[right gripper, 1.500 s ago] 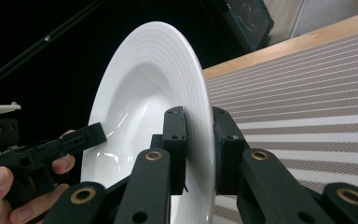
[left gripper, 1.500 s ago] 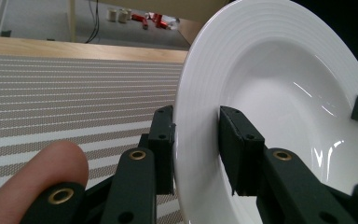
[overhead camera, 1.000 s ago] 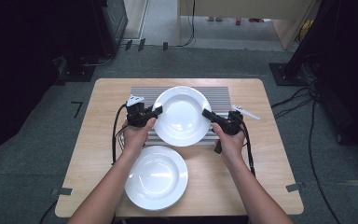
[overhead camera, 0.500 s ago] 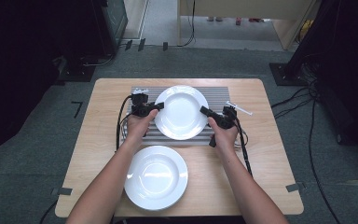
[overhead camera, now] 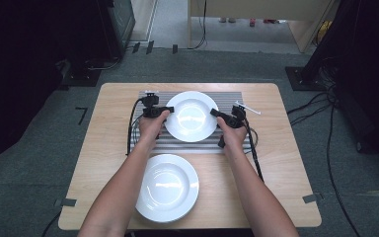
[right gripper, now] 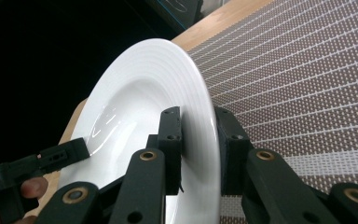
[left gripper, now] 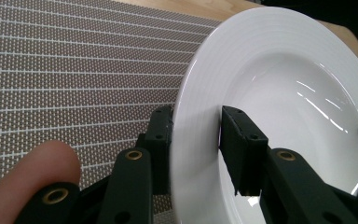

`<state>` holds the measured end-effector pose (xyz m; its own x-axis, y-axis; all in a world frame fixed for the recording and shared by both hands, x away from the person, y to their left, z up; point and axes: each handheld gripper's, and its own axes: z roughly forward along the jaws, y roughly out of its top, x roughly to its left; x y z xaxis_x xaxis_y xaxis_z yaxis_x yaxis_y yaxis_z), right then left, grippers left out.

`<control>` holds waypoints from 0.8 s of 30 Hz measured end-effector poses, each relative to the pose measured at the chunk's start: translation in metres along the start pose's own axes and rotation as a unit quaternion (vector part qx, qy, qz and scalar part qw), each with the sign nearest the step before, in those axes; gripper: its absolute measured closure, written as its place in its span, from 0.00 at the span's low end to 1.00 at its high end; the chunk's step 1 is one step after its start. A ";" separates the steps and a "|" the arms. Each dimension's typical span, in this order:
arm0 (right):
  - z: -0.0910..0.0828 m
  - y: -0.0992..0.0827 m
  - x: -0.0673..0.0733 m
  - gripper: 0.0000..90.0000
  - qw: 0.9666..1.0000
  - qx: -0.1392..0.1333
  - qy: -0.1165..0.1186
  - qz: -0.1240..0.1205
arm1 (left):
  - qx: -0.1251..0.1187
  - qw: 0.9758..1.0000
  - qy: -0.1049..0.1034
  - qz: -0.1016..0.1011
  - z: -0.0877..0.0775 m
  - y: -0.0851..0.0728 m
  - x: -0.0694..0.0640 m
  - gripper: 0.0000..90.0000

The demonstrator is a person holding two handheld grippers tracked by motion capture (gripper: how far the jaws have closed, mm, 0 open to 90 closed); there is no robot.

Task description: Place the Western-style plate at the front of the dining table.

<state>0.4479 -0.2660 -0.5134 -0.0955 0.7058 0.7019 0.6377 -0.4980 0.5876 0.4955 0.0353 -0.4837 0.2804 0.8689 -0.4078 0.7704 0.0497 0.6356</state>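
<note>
Gripping the far white plate (overhead camera: pixel 191 116) by opposite edges, left gripper (overhead camera: pixel 167 109) on the left rim, right gripper (overhead camera: pixel 216 113) on the right rim. Held over the striped placemat (overhead camera: pixel 227 98) at the back of the table (overhead camera: pixel 276 163), at or just above the mat; contact with the weave could not be told. Left gripper view: jaws straddling the rim (left gripper: pixel 200 93), one under, one inside the bowl, the inner pad looking barely parted from the glaze. Right gripper view: jaws clamped tight on the ridged rim (right gripper: pixel 200 107), the other gripper (right gripper: pixel 51 158) seen across the well. Judged as the set-down step, plate nearly home on the mat. Next move called for: lowering level, both sides together, then easing both pairs of jaws off and drawing outward without dragging the plate. Looked glossy white, deep-welled, broad rim with fine concentric ridges, clean, light glinting inside. Second, matching plate (overhead camera: pixel 168 187) lying nearer on bare wood
</note>
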 end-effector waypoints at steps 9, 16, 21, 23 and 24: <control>0.013 -0.001 -0.001 0.83 1.000 0.001 -0.026 -0.010 | 0.011 1.000 0.018 -0.005 0.008 -0.002 0.001 0.72; 0.019 -0.003 -0.007 0.82 0.999 0.006 -0.035 -0.004 | 0.015 1.000 0.023 0.008 0.012 -0.004 0.000 0.69; 0.019 -0.005 -0.004 0.79 0.998 0.002 -0.046 -0.038 | 0.013 1.000 0.012 0.010 0.010 -0.004 0.002 0.63; 0.018 -0.004 -0.004 0.75 0.997 -0.001 -0.052 -0.062 | 0.007 1.000 0.014 0.014 0.006 -0.003 0.003 0.59; 0.016 -0.003 -0.003 0.72 0.996 0.000 -0.058 -0.074 | 0.004 1.000 0.011 0.014 0.004 -0.002 0.003 0.57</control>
<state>0.4588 -0.2585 -0.5239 -0.1000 0.8247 0.5566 0.6228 -0.3844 0.6815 0.4968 0.0361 -0.4893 0.2897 0.8802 -0.3759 0.7672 0.0212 0.6411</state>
